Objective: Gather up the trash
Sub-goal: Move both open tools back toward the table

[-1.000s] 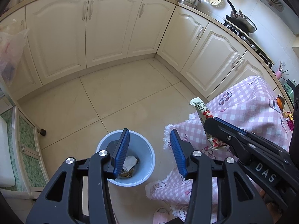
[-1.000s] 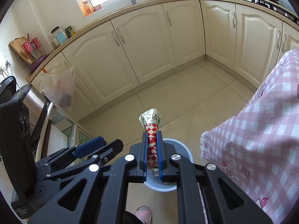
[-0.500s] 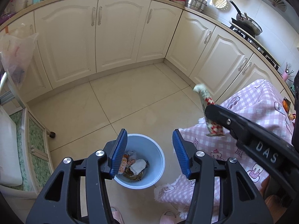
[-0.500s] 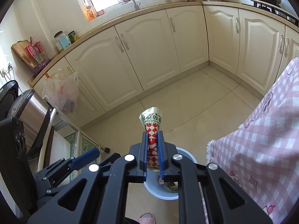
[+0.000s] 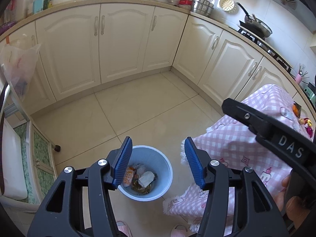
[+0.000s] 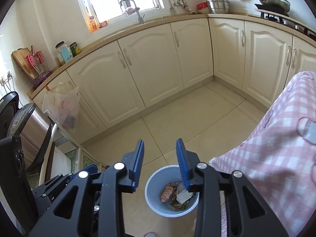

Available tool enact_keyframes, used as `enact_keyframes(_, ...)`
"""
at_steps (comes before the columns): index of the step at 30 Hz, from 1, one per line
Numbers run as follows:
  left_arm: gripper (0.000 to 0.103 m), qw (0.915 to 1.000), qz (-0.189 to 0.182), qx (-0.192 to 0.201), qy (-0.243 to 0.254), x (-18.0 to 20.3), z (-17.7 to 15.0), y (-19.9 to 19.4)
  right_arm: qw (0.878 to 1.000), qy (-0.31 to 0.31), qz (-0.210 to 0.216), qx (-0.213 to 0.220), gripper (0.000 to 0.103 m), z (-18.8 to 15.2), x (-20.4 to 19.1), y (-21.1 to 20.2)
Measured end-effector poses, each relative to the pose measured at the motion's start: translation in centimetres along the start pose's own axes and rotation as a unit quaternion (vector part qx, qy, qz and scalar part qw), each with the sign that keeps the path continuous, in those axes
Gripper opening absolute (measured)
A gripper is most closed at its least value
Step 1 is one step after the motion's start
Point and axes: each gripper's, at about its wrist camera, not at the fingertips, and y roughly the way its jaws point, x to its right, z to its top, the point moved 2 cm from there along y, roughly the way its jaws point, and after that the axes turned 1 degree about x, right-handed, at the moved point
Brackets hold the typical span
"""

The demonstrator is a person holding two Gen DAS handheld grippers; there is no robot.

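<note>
One light blue trash bin (image 5: 158,158) stands on the tiled floor (image 5: 138,108), just beside the hanging edge of a pink checked cloth (image 5: 237,148). The bin is round, with a pale rim, and it holds a small heap of trash (image 5: 141,179): an orange wrapper, a white crumpled piece and some dark, shiny wrappers. How many pieces lie there in all cannot be counted, because they overlap.

Two hand-held grippers are in view. The left hand-held gripper (image 5: 157,164) hangs above the bin with its blue pads about half apart; its jaws have just been opening and nothing is between them. The right hand-held gripper (image 6: 160,165) also hangs above the bin; its jaws have just been opening, they stand moderately apart, and they are empty.

Behind, cream cabinets (image 5: 122,43) run under the counter (image 5: 138,1) in a corner. One clear plastic bag (image 6: 63,106) hangs at the left.
</note>
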Motion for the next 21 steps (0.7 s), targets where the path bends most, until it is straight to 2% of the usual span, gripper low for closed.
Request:
enact_keyframes(6,0.056,0.9992,-0.016,0.023,0.027,3.3,0.9,-2.5,0.999,0.002,-0.018,0.038,0.035,1.0,1.9,-5.2)
enact_keyframes(12,0.059,0.9947,-0.049,0.049,0.077,9.5,1.8,-5.2,0.995,0.016,-0.056,0.087,0.037,1.7,6.1,-11.9)
enact_keyframes(15,0.063,0.9903,-0.074,0.057,0.103,13.2,2.1,-6.3,0.990,0.025,-0.084,0.114,0.038,1.7,9.4,-15.9)
enact_keyframes(21,0.065,0.9751,-0.129,0.062,0.170,21.9,2.2,-7.2,0.975,0.059,-0.151,0.152,0.042,1.3,17.2,-23.1)
